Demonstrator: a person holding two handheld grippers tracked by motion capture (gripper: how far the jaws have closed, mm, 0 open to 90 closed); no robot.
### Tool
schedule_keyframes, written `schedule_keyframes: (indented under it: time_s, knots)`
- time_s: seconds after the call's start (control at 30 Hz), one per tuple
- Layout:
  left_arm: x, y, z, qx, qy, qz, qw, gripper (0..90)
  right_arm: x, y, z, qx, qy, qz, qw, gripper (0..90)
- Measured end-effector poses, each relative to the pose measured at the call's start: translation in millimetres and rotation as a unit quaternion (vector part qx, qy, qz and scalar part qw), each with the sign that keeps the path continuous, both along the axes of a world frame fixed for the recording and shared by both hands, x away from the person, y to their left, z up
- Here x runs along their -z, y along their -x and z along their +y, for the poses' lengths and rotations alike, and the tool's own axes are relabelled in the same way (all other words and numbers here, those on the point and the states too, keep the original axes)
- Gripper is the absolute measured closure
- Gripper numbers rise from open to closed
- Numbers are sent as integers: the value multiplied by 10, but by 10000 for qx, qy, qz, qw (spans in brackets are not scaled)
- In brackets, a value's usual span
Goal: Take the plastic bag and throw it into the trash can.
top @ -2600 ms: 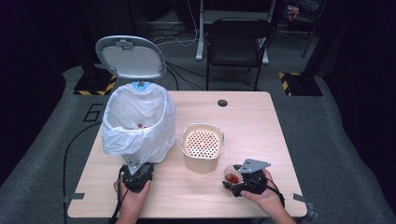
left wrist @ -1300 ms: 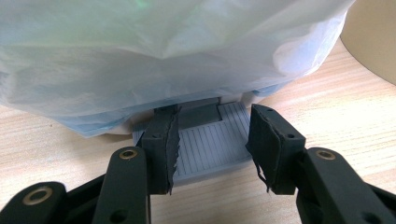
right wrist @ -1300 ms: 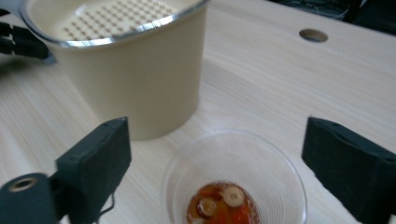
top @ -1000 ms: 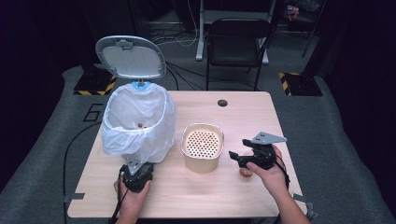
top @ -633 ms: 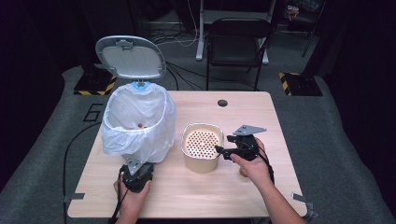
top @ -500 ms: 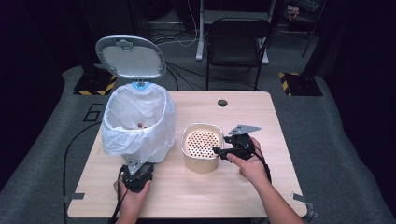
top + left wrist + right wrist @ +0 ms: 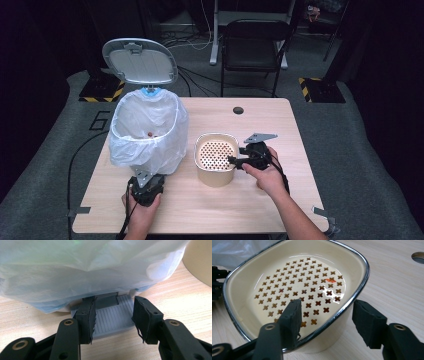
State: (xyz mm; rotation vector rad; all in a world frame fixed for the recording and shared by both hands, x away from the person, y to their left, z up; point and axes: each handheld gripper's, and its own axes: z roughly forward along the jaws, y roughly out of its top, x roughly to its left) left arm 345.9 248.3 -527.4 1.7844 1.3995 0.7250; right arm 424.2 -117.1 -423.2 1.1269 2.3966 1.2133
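The cream strainer bowl (image 7: pixel 216 158) is seen near the middle of the high view, on the tabletop (image 7: pixel 295 200), just right of the bagged pedal bin (image 7: pixel 147 132). The right hand-held gripper (image 7: pixel 325 322) is placed over its shiny rim (image 7: pixel 352 301), one jaw inside and one outside; its jaws have just been closing but are not yet pressed on. The bowl looks hard, smooth and a bit slippery, so the rim wall should be pinched firmly. The left hand-held gripper (image 7: pixel 113 315) is clamped on the grey pedal (image 7: pixel 112 316).
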Motion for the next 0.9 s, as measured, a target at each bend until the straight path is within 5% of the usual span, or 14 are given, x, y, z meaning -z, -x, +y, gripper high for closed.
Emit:
schedule_keyframes:
  time_s: [0.37,0.9]
  knots:
    - [-4,2,5,23,-12,29,10000,529,-34,216,-53,-237,148,-45,9996,463]
    - [-1,0,3,20,-11,2,10000,529,-36,609,-202,-292,-141,-60,9995,407]
